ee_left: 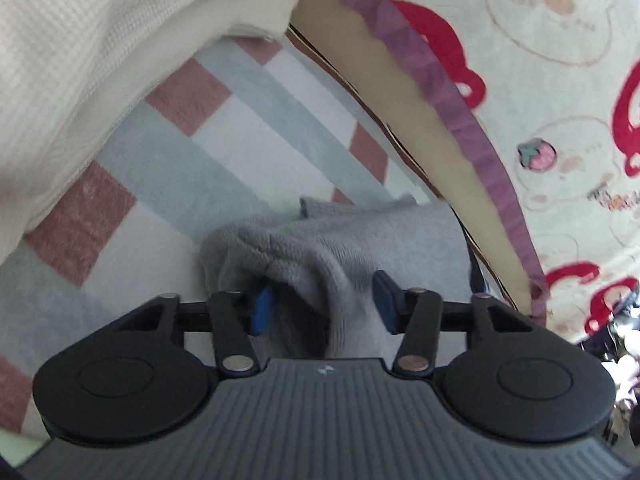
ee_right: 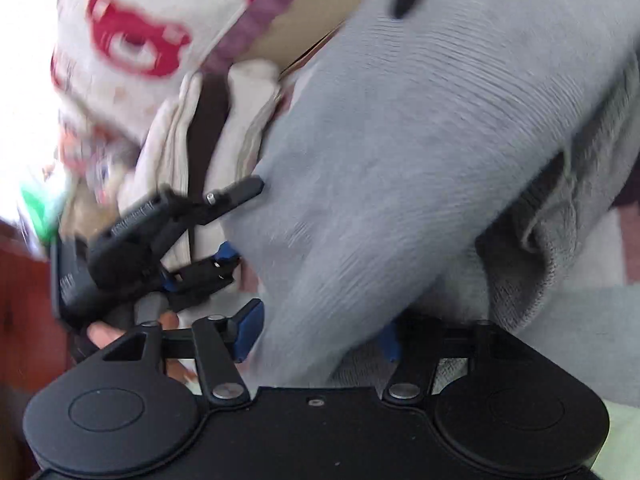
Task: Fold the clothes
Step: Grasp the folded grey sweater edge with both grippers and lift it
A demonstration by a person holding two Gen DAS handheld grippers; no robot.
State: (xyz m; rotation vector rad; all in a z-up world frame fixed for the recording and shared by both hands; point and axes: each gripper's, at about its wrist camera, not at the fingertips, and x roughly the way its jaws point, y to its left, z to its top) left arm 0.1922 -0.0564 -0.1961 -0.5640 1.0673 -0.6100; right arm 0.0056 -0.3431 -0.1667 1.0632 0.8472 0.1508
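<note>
Both claws are busy with one grey knit garment [ee_left: 360, 240], which is bunched up rather than laid flat. I judge this to be the early stage of setting it down and spreading it, with no fold made yet. The left claw [ee_left: 322, 300] has its blue pads standing apart. A thick ridge of the grey knit runs between them and heaps just ahead of the fingertips on a checked blanket [ee_left: 224, 128] of pink, white and pale grey-blue. Up and to the left of this claw hangs a cream waffle cloth [ee_left: 80, 60]. To its right a printed cover [ee_left: 560, 60] with red shapes and a purple border slopes away. The right claw [ee_right: 320, 332] is also apart. The grey knit drapes down through its gap and fills it, hiding much of the far pad, and the pads do not look clamped. To the left of this claw sits the other gripper, with a person's hand [ee_right: 104, 334] under it. The next move calls for finding a true edge or corner of the knit. Each claw should then close on a single layer and draw the cloth flat across the blanket before any fold is made.
</note>
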